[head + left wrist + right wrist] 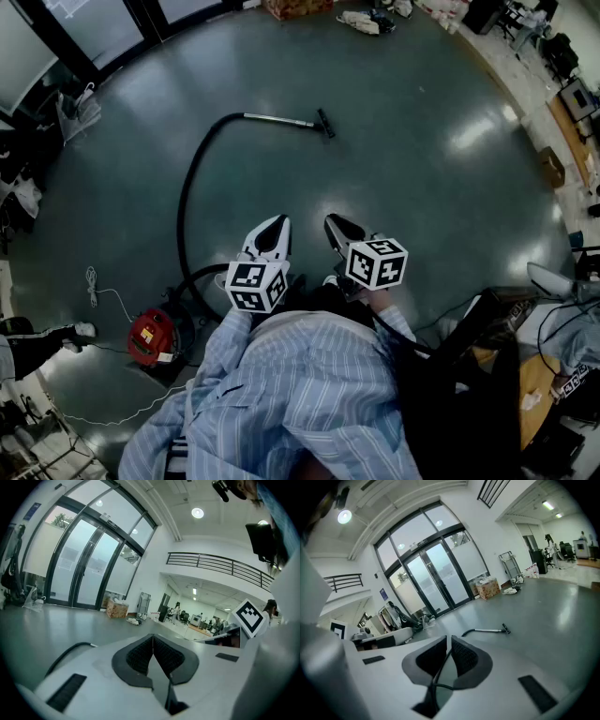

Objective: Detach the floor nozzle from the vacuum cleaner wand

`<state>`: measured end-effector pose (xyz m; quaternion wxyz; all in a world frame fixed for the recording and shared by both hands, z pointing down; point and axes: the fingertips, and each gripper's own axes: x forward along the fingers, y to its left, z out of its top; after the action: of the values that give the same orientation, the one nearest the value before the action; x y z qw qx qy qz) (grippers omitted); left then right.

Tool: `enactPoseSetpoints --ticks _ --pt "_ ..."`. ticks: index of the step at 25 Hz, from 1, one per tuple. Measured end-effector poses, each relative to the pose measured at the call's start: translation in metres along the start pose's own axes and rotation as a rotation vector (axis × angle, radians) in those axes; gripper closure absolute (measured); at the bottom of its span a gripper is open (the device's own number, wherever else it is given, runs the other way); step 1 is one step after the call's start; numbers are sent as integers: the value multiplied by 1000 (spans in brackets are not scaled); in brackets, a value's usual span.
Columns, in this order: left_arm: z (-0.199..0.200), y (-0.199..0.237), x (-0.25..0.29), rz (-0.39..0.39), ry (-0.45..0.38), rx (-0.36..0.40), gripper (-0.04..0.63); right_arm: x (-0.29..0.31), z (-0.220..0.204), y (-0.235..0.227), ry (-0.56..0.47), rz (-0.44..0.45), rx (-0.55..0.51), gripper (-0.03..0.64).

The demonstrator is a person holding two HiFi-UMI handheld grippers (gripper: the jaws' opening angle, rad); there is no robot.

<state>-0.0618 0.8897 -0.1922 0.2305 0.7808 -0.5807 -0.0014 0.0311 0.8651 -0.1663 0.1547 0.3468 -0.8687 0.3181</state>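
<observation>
Person in a striped shirt stood mid-room w/ both tools held close to the chest, pointing out over the grey floor. The left gripper had its fingers pressed fully together, nothing btwn them. The right gripper was almost the same: fingers narrow, just a slim gap at the tips, holding nothing. Neither was anywhere nr the work. The floor nozzle lay out on the floor well ahead of the person, joined to the end of the metal wand, which lay flat. From the wand's other end a black hose curved back in a long arc to the red vacuum cleaner, which sat low at the person's left side. A thin white cord trailed on the floor beside that canister. Far side of the room: tall glass doors and a cardboard box nr them.
</observation>
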Motion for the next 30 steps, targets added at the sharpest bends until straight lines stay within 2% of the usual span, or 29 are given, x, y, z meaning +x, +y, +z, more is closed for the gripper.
enactPoseSetpoints --ticks 5,13,19,25,30 --pt "-4 -30 16 20 -6 -22 589 -19 0 -22 22 18 -11 580" --pt "-15 -66 39 20 22 10 588 -35 -1 -54 42 40 -9 580" --pt "-19 -75 52 40 38 23 589 -42 3 -77 28 43 26 580" --pt "-16 -82 69 60 43 26 589 -46 20 -93 -28 107 96 580" --pt "-18 -89 87 71 48 20 589 -48 22 -115 -14 114 108 580"
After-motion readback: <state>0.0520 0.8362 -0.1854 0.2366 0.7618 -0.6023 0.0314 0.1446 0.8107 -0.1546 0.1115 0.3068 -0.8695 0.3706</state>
